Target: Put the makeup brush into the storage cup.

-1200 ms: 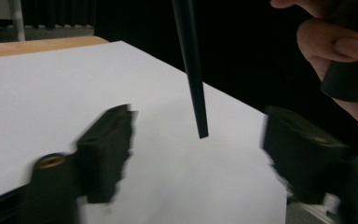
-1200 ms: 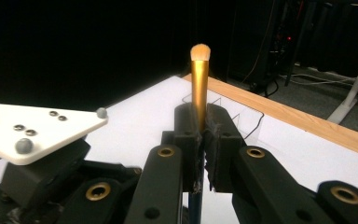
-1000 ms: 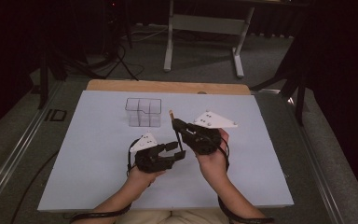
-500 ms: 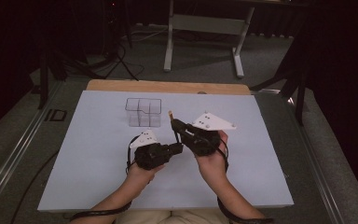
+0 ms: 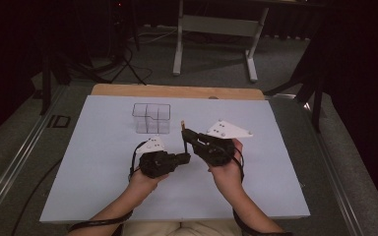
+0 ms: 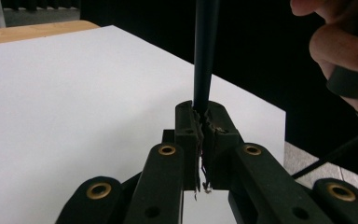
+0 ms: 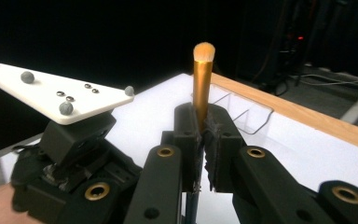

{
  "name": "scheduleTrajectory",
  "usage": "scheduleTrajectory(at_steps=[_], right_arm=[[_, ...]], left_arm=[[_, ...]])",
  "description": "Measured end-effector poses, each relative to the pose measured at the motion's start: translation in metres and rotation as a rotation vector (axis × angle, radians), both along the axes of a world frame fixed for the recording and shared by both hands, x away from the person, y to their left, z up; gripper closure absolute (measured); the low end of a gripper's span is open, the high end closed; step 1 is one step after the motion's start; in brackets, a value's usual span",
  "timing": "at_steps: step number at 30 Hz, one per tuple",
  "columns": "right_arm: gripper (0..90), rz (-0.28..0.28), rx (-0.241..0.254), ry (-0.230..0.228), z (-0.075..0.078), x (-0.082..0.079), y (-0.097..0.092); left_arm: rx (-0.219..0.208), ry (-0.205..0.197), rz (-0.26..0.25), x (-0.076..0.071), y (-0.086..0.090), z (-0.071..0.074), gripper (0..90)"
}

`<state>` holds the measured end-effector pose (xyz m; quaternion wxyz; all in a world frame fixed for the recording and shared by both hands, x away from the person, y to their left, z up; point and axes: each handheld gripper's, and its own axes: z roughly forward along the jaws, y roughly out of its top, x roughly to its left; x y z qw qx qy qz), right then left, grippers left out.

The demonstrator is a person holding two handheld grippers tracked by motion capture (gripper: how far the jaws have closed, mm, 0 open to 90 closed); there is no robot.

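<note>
At the moment of inspection, both grippers were over the middle of the white table sheet (image 5: 98,162), close together and nearly meeting. The right gripper (image 5: 185,133) was clamped on a makeup brush (image 7: 202,79): in the right gripper view its two black jaws stood almost together, pressed on the gold ferrule, with the pale bristle tuft rising upright above them and the dark handle running down below the jaws. In the high view the brush (image 5: 183,135) stood roughly upright at the tip of that gripper, with its small light tuft uppermost. The left gripper (image 6: 202,119) had just been closing and its jaws were now narrow, gripping the dark handle (image 6: 204,51) of the same brush, which rose steeply out of the top of the left gripper view. In the high view the left gripper (image 5: 187,157) pointed to the right, toward the lower part of the brush, beneath the right gripper's tip. The brush was therefore held by both tools at once, clear of the sheet, the right on the ferrule and the left on the handle. The right hand (image 6: 349,51) appeared at the upper right of the left gripper view. A clear plastic organiser (image 5: 151,118) with several compartments stood on the sheet just beyond the grippers, apart from the brush. The wooden table edge (image 5: 177,91) ran along the far side of the sheet.
</note>
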<state>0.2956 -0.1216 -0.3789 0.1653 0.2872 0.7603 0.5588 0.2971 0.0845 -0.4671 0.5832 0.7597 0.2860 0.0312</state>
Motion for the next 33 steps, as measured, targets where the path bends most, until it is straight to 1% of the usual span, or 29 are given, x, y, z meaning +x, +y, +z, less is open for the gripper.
scheduleTrajectory(at_steps=[2, 3, 5, 8, 10, 11, 14, 18, 21, 22, 23, 24, 26, 28, 29, 31, 33], right_arm=[[83.2, 0.036, 0.007, 0.017, 0.000, 0.001, -0.003], [82.9, 0.045, 0.008, 0.016, 0.000, 0.002, -0.004], [81.8, 0.061, 0.006, 0.026, -0.001, 0.002, -0.006], [78.0, 0.081, -0.002, 0.029, -0.003, 0.001, -0.007], [74.6, 0.095, 0.000, 0.032, -0.004, 0.001, -0.008], [73.6, 0.100, -0.002, 0.039, -0.005, 0.001, -0.009], [71.9, 0.120, 0.004, 0.055, -0.009, 0.003, -0.010], [71.3, 0.158, -0.005, 0.060, -0.014, 0.002, -0.012], [70.2, 0.189, -0.010, 0.062, -0.018, 0.003, -0.013], [70.2, 0.189, -0.010, 0.062, -0.018, 0.003, -0.013], [70.1, 0.192, -0.008, 0.067, -0.019, 0.003, -0.014], [69.7, 0.223, 0.006, 0.086, -0.022, 0.004, -0.016], [69.6, 0.241, 0.009, 0.102, -0.026, 0.006, -0.017], [69.2, 0.265, 0.010, 0.104, -0.029, 0.008, -0.018], [69.2, 0.268, 0.006, 0.108, -0.031, 0.008, -0.018], [69.6, 0.292, 0.017, 0.098, -0.034, 0.010, -0.019], [70.6, 0.301, 0.013, 0.103, -0.035, 0.010, -0.019]], left_arm=[[0.018, -0.011, -0.011, -0.002, 0.001, 0.000, 86.3], [0.026, -0.014, -0.019, -0.002, 0.002, 0.000, 86.3], [0.039, -0.021, -0.028, -0.004, 0.003, 0.000, 86.3], [0.049, -0.028, -0.040, -0.006, 0.004, 0.000, 86.4], [0.050, -0.019, -0.051, -0.007, 0.005, -0.001, 86.3], [0.056, -0.022, -0.055, -0.008, 0.004, -0.001, 86.3], [0.055, -0.020, -0.062, -0.009, 0.005, -0.002, 86.3], [0.063, -0.034, -0.079, -0.010, 0.006, -0.001, 86.3], [0.051, -0.039, -0.091, -0.010, 0.008, -0.002, 86.3], [0.051, -0.039, -0.091, -0.010, 0.008, -0.002, 86.3], [0.038, -0.025, -0.101, -0.010, 0.010, -0.002, 86.3], [0.040, -0.027, -0.102, -0.009, 0.010, -0.003, 86.3], [0.040, -0.028, -0.106, -0.010, 0.011, -0.003, 86.3], [0.045, -0.030, -0.115, -0.010, 0.012, -0.003, 86.3], [0.049, -0.031, -0.115, -0.010, 0.012, -0.003, 86.3], [0.051, -0.030, -0.122, -0.010, 0.012, -0.003, 86.3], [0.042, -0.025, -0.127, -0.010, 0.013, -0.003, 86.3]])
